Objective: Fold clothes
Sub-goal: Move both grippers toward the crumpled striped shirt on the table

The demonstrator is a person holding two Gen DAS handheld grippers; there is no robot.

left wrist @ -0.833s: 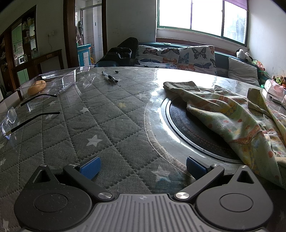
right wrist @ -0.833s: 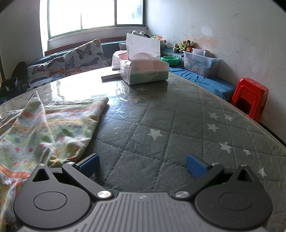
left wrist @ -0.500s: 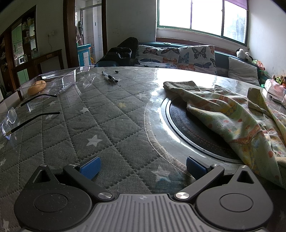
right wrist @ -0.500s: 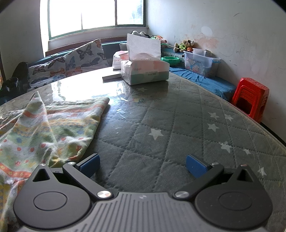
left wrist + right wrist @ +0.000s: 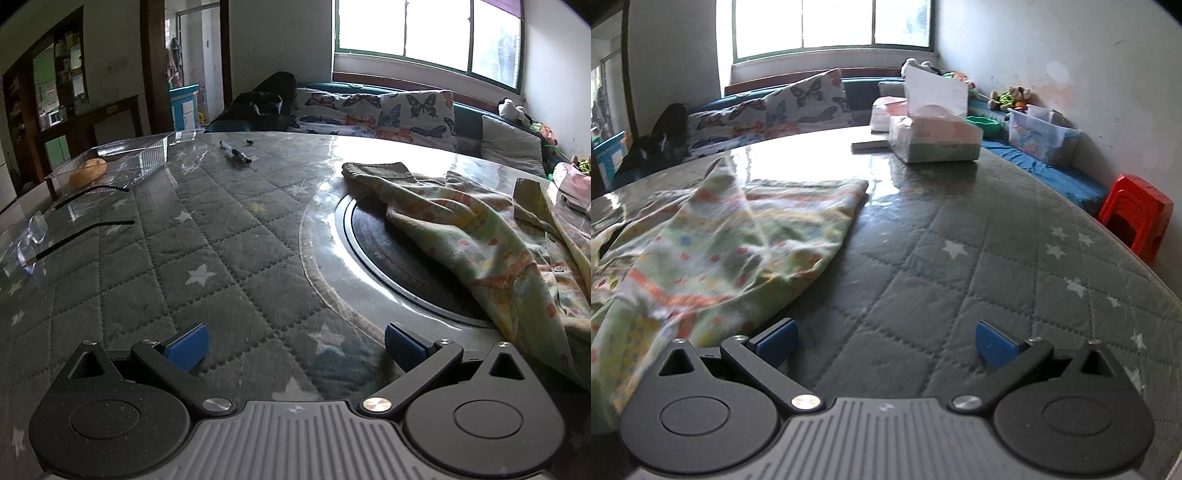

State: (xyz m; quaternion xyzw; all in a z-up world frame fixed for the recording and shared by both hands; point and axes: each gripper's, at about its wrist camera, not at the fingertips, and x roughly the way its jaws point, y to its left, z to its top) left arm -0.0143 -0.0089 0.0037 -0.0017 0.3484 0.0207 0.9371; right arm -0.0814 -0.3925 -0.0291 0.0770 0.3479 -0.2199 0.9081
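Both grippers sit low over the round table (image 5: 229,236), and neither has anything in it. The left gripper (image 5: 295,345) has its blue pads (image 5: 186,345) spread wide apart, with only the grey quilted, star-printed table cover between them. The right gripper (image 5: 884,341) is just as wide — blue pads (image 5: 995,343) well separated, bare quilt in the gap.

The garment to be folded, a pale green printed shirt (image 5: 491,236), lies crumpled on the table. In the left wrist view it spreads across the right side, draped partly over the dark round inset (image 5: 388,258) at the table's centre, one sleeve end pointing toward the far side; small buttons show along one edge. The left gripper is near its lower edge but apart from it. In the right wrist view the same shirt (image 5: 731,236) fills the left side, and the right gripper's left pad sits just beside its edge — whether it touches is hard to tell.

Elsewhere on the table: a clear plastic tray (image 5: 125,162) with a bread roll (image 5: 87,172) inside, a pair of glasses (image 5: 48,225) nearer the left rim, a pen (image 5: 235,153) farther back. On the right gripper's side, a tissue pack (image 5: 934,138) stands on the far part of the table, and a red plastic stool (image 5: 1136,212) sits by the wall.
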